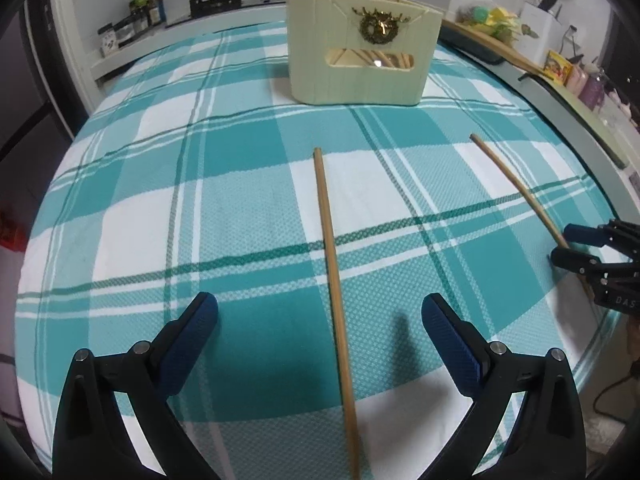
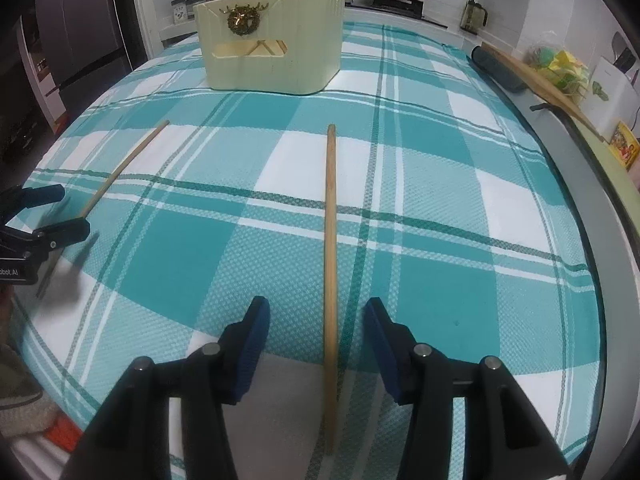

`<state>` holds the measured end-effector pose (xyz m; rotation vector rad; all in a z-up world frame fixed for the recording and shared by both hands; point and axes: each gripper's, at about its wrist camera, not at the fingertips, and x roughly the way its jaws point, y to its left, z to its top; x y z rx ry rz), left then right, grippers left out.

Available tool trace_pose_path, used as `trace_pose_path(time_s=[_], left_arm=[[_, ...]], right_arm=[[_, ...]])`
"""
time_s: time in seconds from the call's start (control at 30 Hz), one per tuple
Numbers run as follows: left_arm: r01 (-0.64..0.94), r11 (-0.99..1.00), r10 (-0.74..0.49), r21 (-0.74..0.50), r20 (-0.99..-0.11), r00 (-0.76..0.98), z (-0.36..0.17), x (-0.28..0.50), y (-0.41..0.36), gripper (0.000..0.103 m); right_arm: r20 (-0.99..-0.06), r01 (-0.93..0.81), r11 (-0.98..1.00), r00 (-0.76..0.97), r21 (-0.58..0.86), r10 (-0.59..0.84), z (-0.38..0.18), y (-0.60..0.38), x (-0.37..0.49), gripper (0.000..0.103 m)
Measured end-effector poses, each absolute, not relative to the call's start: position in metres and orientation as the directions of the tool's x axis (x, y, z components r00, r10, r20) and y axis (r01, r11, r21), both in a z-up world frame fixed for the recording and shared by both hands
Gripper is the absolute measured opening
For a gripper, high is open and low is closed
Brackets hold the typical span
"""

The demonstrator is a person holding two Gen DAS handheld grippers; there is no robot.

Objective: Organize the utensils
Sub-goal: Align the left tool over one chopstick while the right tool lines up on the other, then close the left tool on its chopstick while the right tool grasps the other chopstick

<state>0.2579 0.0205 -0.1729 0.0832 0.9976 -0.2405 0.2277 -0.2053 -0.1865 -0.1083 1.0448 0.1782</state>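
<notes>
While each chopstick lies between parted pads, we hold left gripper (image 1: 320,332) and right gripper (image 2: 318,340) open astride them — ungripped, holder (image 1: 362,46) near the tablecloth's (image 1: 240,240) far edge.

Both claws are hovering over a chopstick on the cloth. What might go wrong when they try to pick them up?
1. Each chopstick lies flat on the checked cloth, so closing pads may pinch fabric or roll it away.
2. The left gripper stands wider open than the right gripper, so it may nudge its chopstick off-centre.
3. The holder already bristles with chopsticks that could block insertion.
</notes>
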Motion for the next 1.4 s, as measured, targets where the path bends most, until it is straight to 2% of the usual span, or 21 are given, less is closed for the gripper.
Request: trace_pose_path(time_s=[0.17, 0.3, 0.47, 0.53, 0.6, 0.63, 0.67, 0.7, 0.73, 0.77, 0.8, 0.83, 0.87, 1.03, 1.23, 1.4], left_arm=[[0.222, 0.964, -0.237, -0.144, -0.844, 0.482, -0.168, 0.289, 0.039, 0.101], [0.264, 0.958, -0.225, -0.108, -0.856, 0.465, -0.171, 0.308, 0.027, 0.094], [0.287, 0.956, -0.182, -0.059, -0.887, 0.423, -0.188, 0.331, 0.013, 0.087], [0.298, 0.953, -0.178, -0.057, -0.9, 0.398, -0.194, 0.338, 0.012, 0.081], [0.315, 0.949, -0.162, -0.029, -0.901, 0.404, -0.194, 0.344, 0.007, 0.08], [0.325, 0.945, -0.162, -0.026, -0.903, 0.399, -0.193, 0.347, 0.004, 0.077], [0.333, 0.943, -0.166, -0.027, -0.903, 0.397, -0.192, 0.35, 0.002, 0.068], [0.337, 0.941, -0.17, -0.029, -0.903, 0.395, -0.191, 0.353, -0.001, 0.063], [0.341, 0.94, -0.168, -0.024, -0.902, 0.397, -0.19, 0.356, -0.003, 0.051], [0.345, 0.939, -0.164, -0.017, -0.901, 0.402, -0.19, 0.358, -0.005, 0.037], [0.349, 0.937, -0.167, -0.017, -0.899, 0.405, -0.188, 0.361, -0.007, 0.03], [0.352, 0.936, -0.18, -0.031, -0.898, 0.401, -0.188, 0.363, -0.008, 0.008], [0.35, 0.935, -0.194, -0.048, -0.897, 0.396, -0.187, 0.364, -0.007, 0.005], [0.331, 0.941, -0.22, -0.061, -0.856, 0.468, -0.162, 0.351, -0.001, 0.004], [0.339, 0.937, -0.285, -0.086, -0.748, 0.599, -0.091, 0.313, 0.009, 0.004], [0.353, 0.931, -0.328, -0.096, -0.646, 0.689, -0.037, 0.28, 0.015, 0.004]], right_arm=[[-0.871, -0.187, 0.978, 0.46, 0.092, 0.17, -0.175, -0.219, 0.249, 0.051], [-0.88, -0.192, 0.97, 0.423, 0.146, 0.216, -0.172, -0.223, 0.272, 0.051], [-0.903, -0.22, 0.967, 0.379, 0.126, 0.204, -0.179, -0.216, 0.303, 0.05], [-0.913, -0.232, 0.965, 0.356, 0.121, 0.201, -0.184, -0.212, 0.316, 0.046], [-0.915, -0.252, 0.962, 0.356, 0.102, 0.19, -0.185, -0.205, 0.33, 0.044], [-0.917, -0.262, 0.961, 0.355, 0.09, 0.183, -0.185, -0.201, 0.338, 0.04], [-0.917, -0.267, 0.96, 0.357, 0.084, 0.18, -0.185, -0.198, 0.345, 0.034], [-0.918, -0.27, 0.959, 0.354, 0.085, 0.181, -0.185, -0.195, 0.353, 0.032], [-0.916, -0.27, 0.96, 0.359, 0.079, 0.177, -0.185, -0.192, 0.361, 0.029], [-0.916, -0.271, 0.96, 0.363, 0.07, 0.17, -0.185, -0.189, 0.369, 0.019], [-0.916, -0.271, 0.96, 0.365, 0.067, 0.167, -0.186, -0.187, 0.375, 0.013], [-0.916, -0.266, 0.962, 0.366, 0.068, 0.166, -0.187, -0.185, 0.382, 0.007], [-0.915, -0.26, 0.962, 0.364, 0.081, 0.175, -0.186, -0.185, 0.386, 0.006], [-0.884, -0.236, 0.961, 0.406, 0.143, 0.232, -0.167, -0.187, 0.383, 0.006], [-0.781, -0.263, 0.947, 0.547, 0.183, 0.302, -0.094, -0.191, 0.337, 0.006], [-0.691, -0.298, 0.941, 0.647, 0.161, 0.323, -0.036, -0.191, 0.295, 0.006]])
